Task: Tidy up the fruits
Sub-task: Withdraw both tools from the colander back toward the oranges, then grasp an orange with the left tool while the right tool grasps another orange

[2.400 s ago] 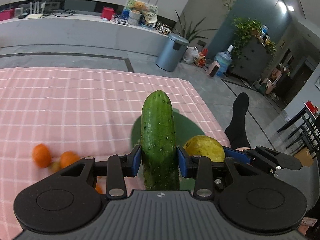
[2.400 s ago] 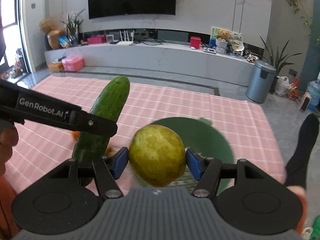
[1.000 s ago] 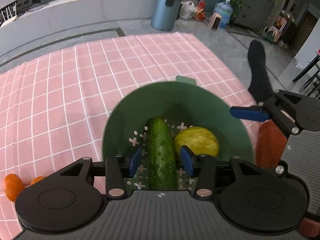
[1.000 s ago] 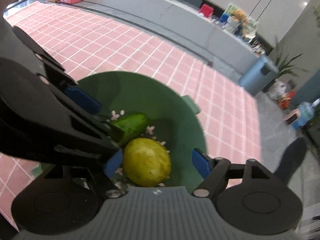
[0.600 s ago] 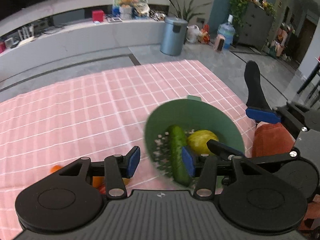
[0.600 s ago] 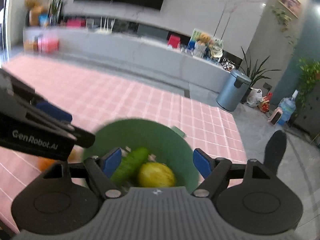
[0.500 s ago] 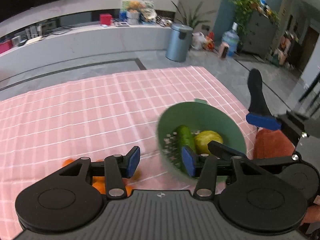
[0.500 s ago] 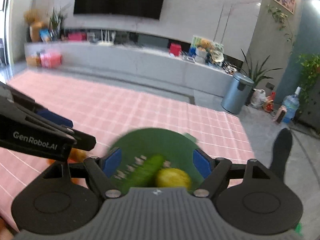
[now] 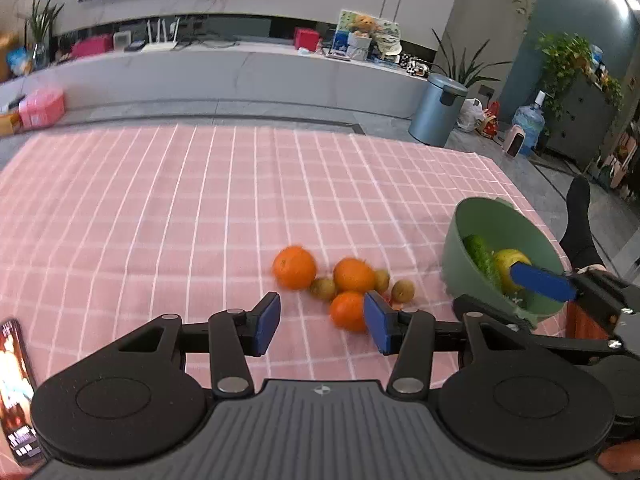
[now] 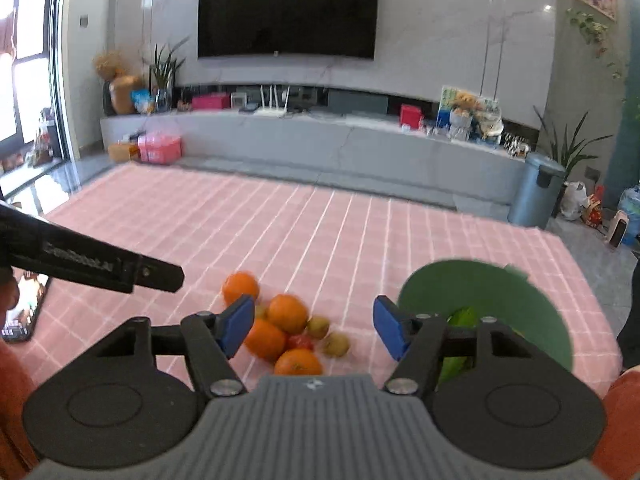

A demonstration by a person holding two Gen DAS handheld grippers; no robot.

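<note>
A green bowl [image 9: 460, 240] on the pink checked cloth holds a cucumber [image 9: 480, 258] and a yellow-green fruit [image 9: 510, 258]. It also shows in the right wrist view [image 10: 480, 280]. Left of it lies a cluster of oranges [image 9: 294, 267] and small brownish fruits [image 9: 402, 290], also in the right wrist view [image 10: 286, 314] with a small red fruit [image 10: 300, 342]. My left gripper [image 9: 318, 322] is open and empty, just short of the nearest orange [image 9: 348, 312]. My right gripper [image 10: 314, 330] is open and empty above the cluster.
A phone [image 9: 14, 388] lies on the cloth at the near left. The right gripper's finger [image 9: 542, 280] reaches over the bowl in the left wrist view. A person's socked foot [image 9: 580, 224] is beyond the cloth's right edge. A bin [image 9: 436, 110] stands past the cloth.
Both grippers let go of the cucumber and the yellow-green fruit in the bowl, opened, and swung left to face the cluster of oranges.
</note>
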